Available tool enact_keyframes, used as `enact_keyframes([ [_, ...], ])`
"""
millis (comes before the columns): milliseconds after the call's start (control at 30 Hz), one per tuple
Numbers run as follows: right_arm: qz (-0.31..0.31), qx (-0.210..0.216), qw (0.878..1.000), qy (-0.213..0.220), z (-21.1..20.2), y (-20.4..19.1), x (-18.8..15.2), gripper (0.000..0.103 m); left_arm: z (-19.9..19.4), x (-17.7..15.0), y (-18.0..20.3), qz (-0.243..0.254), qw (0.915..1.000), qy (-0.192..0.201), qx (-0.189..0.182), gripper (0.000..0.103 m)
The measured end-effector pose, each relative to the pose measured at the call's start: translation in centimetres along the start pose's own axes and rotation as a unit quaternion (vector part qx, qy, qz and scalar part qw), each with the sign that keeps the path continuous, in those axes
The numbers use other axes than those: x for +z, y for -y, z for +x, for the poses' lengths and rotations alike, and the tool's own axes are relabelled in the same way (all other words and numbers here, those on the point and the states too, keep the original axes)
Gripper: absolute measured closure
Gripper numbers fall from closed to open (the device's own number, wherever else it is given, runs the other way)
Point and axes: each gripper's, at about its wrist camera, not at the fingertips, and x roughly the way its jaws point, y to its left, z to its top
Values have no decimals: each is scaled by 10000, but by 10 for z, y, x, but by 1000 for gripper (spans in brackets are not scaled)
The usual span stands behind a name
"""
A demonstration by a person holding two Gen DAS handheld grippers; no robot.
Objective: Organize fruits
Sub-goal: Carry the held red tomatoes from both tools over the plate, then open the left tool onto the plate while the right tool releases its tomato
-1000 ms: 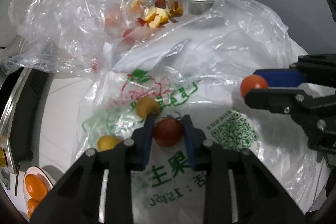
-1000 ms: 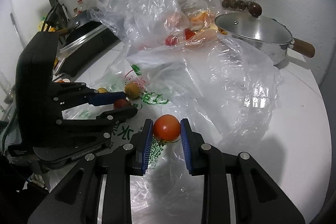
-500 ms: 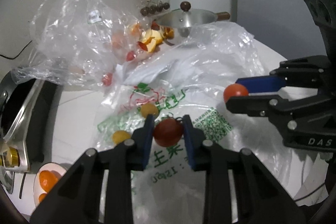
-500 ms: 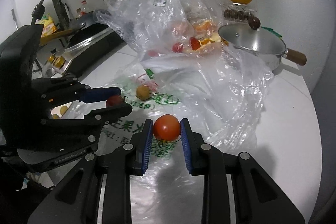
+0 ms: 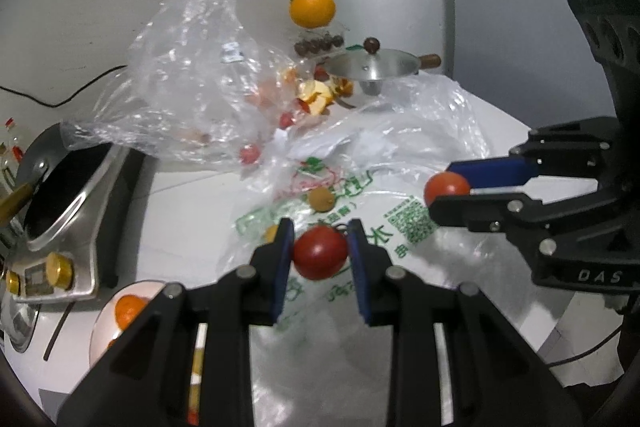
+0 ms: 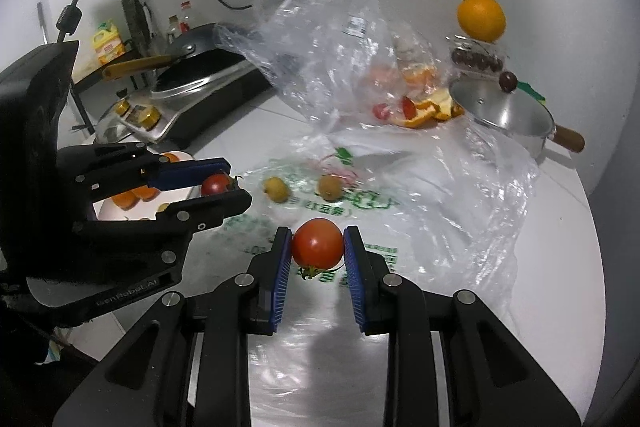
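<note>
Left wrist view: both tongs carry a tomato above the printed bag, bound by my guess for the white plate

The left tongs [image 5: 320, 253] are clamped on a dark red tomato [image 5: 320, 257], and the right tongs [image 6: 316, 247] are clamped on a lighter tomato [image 6: 318, 243]; both fruits hang clear of the printed plastic bag [image 6: 360, 203] on the table [image 6: 552, 267]. Hold the squeeze light so the skins do not split, carry level past the two small yellow fruits [image 6: 276, 189], and lower onto the white plate [image 5: 100, 323] beside the oranges [image 5: 128, 309] before letting go
</note>
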Motion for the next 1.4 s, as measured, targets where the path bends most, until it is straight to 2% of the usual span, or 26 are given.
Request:
enact_keyframes([
  [367, -250, -31, 9997, 36, 4, -53, 10, 74, -38, -33, -44, -272, 9994, 186, 110, 75],
  [700, -490, 73, 9987, -94, 31, -107, 20, 74, -59, -67, -94, -545, 9978, 220, 293, 75],
  [1033, -706, 189, 9968, -334, 64, -141, 30, 74, -52, -91, -141, -854, 9951, 132, 481, 75],
  [1400, -794, 376, 9944, -581, 107, -157, 40, 74, -36, -100, -170, -1060, 9932, 20, 492, 75],
])
